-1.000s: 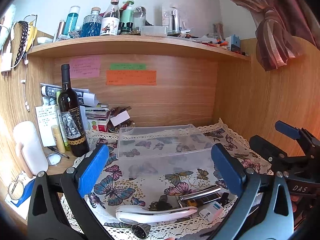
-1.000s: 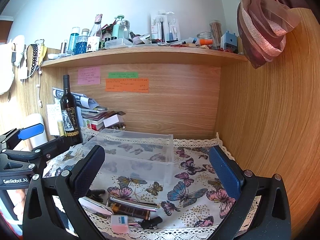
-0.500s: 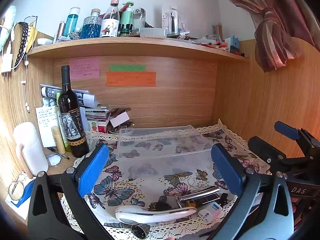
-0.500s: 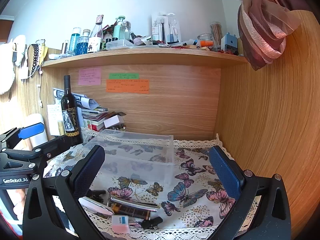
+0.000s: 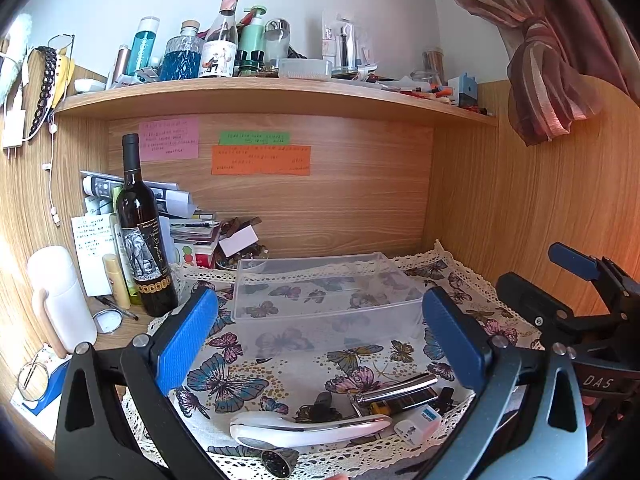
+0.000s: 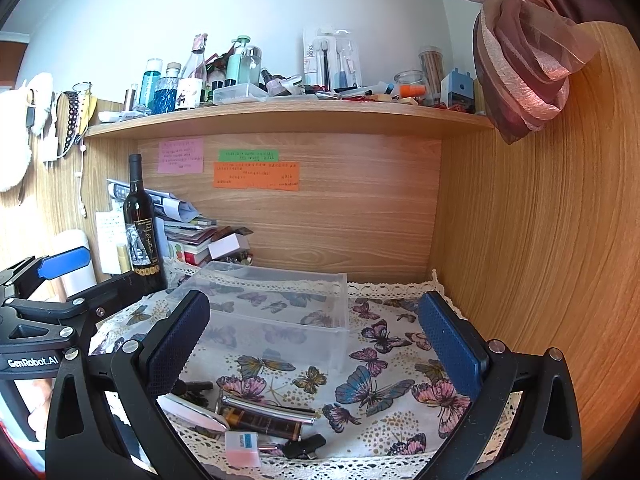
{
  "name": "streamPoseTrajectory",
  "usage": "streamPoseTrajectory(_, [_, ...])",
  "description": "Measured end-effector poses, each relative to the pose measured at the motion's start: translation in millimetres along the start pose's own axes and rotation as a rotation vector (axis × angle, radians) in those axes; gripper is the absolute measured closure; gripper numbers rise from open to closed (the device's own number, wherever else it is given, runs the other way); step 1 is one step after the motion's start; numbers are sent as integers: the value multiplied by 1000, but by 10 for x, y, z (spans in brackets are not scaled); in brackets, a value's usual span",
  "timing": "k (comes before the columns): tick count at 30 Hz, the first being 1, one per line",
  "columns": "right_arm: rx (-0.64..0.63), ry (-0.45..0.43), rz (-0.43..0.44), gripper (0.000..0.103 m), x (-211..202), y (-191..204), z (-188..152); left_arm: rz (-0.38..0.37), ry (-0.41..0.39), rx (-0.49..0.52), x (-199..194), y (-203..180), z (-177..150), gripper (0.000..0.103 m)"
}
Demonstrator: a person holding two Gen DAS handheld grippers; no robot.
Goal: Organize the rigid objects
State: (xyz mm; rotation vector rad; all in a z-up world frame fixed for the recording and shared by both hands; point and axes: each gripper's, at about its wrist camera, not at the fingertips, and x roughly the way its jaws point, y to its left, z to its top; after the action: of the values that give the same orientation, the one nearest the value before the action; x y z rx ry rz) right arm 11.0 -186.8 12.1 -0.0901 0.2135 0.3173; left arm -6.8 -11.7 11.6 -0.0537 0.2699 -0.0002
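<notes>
Left tongs (image 5: pixel 320 344), right tongs (image 6: pixel 316 344): both spread wide, nothing held. Loose items, white handled device (image 5: pixel 308 432) among them, are heaped at the table's near edge; clear bin (image 5: pixel 328 300) behind is unfilled. Step judged: pre-grasp. A descent onto one item is required.

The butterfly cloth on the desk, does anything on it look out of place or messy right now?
Yes. The clear plastic bin sits empty on the butterfly cloth, while the small items lie in a loose heap at the cloth's near edge: a white handheld device, a dark tube and a pink-and-blue eraser, overlapping at odd angles. Nothing looks spilled or broken.
</notes>
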Motion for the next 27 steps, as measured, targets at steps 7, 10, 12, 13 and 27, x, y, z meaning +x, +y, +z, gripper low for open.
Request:
streamPoseTrajectory(7, [5, -2, 5, 0, -2, 5, -14, 0, 1, -1, 0, -3, -3, 0])
streamPoseTrajectory(10, [11, 3, 16, 0, 13, 1, -28, -12, 5, -10, -4, 2, -7, 0])
streamPoseTrajectory(12, [11, 9, 19, 0, 27, 7, -47, -31, 13, -20, -6, 24, -14, 3])
streamPoseTrajectory(13, [9, 15, 22, 0, 35, 13, -62, -33, 20, -24, -4, 31, -16, 7])
streamPoseTrajectory(27, [38, 275, 153, 44, 385, 79, -499, 5, 198, -67, 195, 295, -403, 35])
